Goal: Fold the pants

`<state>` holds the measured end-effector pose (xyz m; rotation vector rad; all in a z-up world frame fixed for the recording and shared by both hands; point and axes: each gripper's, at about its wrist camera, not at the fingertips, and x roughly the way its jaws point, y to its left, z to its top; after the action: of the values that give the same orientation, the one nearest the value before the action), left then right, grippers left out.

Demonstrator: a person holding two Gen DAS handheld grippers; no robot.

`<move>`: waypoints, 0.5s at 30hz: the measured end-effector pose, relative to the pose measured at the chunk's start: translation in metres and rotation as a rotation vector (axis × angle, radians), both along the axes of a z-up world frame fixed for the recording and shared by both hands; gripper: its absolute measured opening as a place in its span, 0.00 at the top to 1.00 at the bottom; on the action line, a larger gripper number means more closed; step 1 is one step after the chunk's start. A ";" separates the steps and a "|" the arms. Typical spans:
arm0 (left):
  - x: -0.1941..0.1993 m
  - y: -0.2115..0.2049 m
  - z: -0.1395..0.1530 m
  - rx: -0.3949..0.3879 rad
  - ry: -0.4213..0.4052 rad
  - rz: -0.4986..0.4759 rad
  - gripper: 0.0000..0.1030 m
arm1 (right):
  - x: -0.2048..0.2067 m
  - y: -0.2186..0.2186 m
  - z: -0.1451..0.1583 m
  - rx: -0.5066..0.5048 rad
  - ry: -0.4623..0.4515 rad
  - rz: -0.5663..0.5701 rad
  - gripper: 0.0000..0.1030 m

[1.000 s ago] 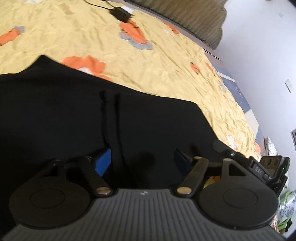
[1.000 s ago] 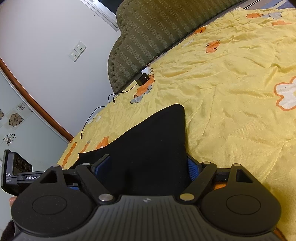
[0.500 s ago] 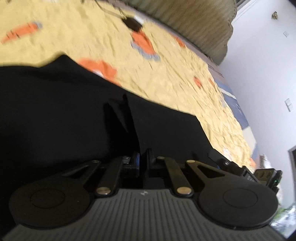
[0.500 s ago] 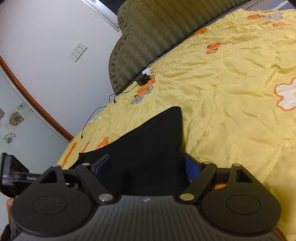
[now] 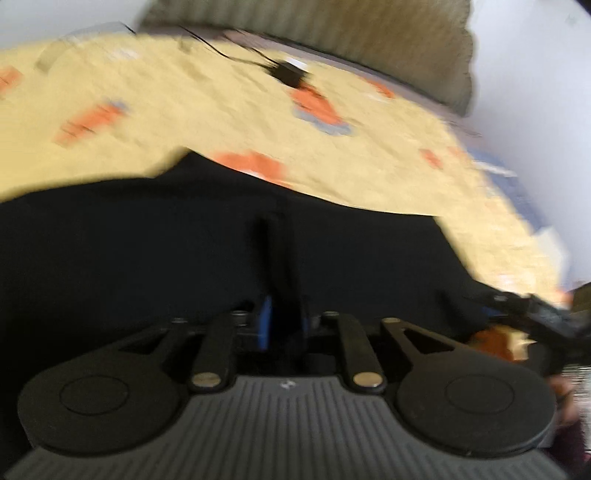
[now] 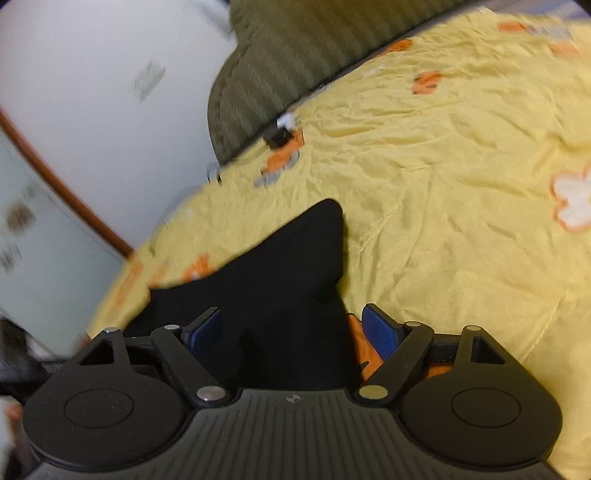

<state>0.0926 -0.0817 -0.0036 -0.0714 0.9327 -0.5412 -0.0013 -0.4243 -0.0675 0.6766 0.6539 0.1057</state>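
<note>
Two claws work the black pants [image 5: 147, 258]: the left claw [image 5: 284, 317], having just eased its jaws slightly, pinches a fabric ridge at twelve o'clock to lift a fold, while the right claw [image 6: 291, 325] stands spread astride the cloth edge, gripping nothing.

Soft even daylight, no glare, left wrist view heavily motion-blurred across the bedspread [image 5: 229, 110] and headboard [image 5: 332, 33], right wrist view sharper with smeared wall [image 6: 92, 74], fisheye bending at edges, pants [image 6: 280, 280] a featureless black mass, shadows faint
</note>
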 end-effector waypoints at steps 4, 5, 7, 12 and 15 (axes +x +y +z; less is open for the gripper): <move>-0.014 0.018 0.007 0.143 -0.113 0.045 0.76 | -0.010 0.021 0.019 -0.066 -0.050 0.025 0.19; -0.014 0.023 0.006 0.141 -0.107 0.054 0.74 | -0.008 0.022 0.017 -0.087 -0.034 0.015 0.19; -0.014 0.029 0.005 0.118 -0.076 0.057 0.74 | 0.001 0.016 0.008 -0.112 0.053 -0.049 0.24; -0.021 0.031 0.003 0.120 -0.086 0.030 0.74 | -0.003 0.010 0.043 -0.203 -0.048 -0.145 0.28; -0.024 0.027 0.003 0.095 -0.087 0.011 0.74 | 0.019 0.021 0.030 -0.327 0.074 -0.092 0.28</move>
<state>0.0685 -0.0548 -0.0008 0.0326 0.8717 -0.4849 0.0182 -0.4033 -0.0371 0.3952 0.6908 -0.1108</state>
